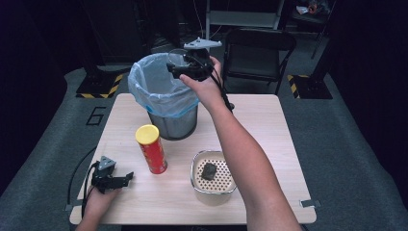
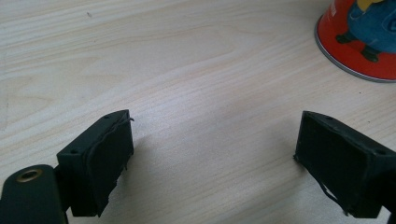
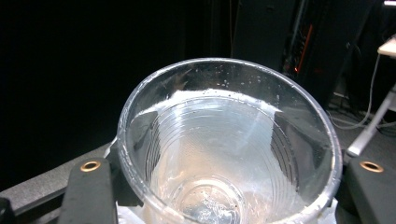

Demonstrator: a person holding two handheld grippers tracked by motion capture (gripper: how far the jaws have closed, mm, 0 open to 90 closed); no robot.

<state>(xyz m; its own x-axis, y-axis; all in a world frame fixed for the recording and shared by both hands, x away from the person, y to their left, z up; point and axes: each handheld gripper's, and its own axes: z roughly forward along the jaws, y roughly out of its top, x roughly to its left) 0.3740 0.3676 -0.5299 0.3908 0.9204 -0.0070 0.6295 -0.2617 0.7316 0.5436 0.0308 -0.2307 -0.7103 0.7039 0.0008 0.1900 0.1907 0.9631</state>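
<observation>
While the right gripper (image 1: pixel 185 67) hangs above the bin (image 1: pixel 166 96), its jaws are clamped on a clear plastic cup (image 3: pixel 229 149). In the right gripper view the cup's mouth faces the camera and its base lies farther along the jaws, so its long axis runs along the gripper. Droplets cling to the inner wall; whether anything more is inside, cannot tell. In the high view the cup (image 1: pixel 179 57) sits over the bin's far-right rim, the gripper pointing left across the opening.

Bin: grey metal, upright, at the table's (image 1: pixel 269 139) far left-centre, lined with a pale blue bag folded over the rim. Inside of the bag looks bare as far as it can be seen.

Can (image 1: pixel 151 148): red tube, yellow lid, upright, just in front of the bin.

Tray (image 1: pixel 212 179): white, perforated floor, near the table's front, right of the can. One dark lump (image 1: pixel 209 171) lies in it.

Left gripper (image 1: pixel 126 177) rests low at the table's front-left corner, jaws apart with bare wood between them; the left gripper view shows the can's base (image 2: pixel 359 39) at upper right, well apart from the jaws.
</observation>
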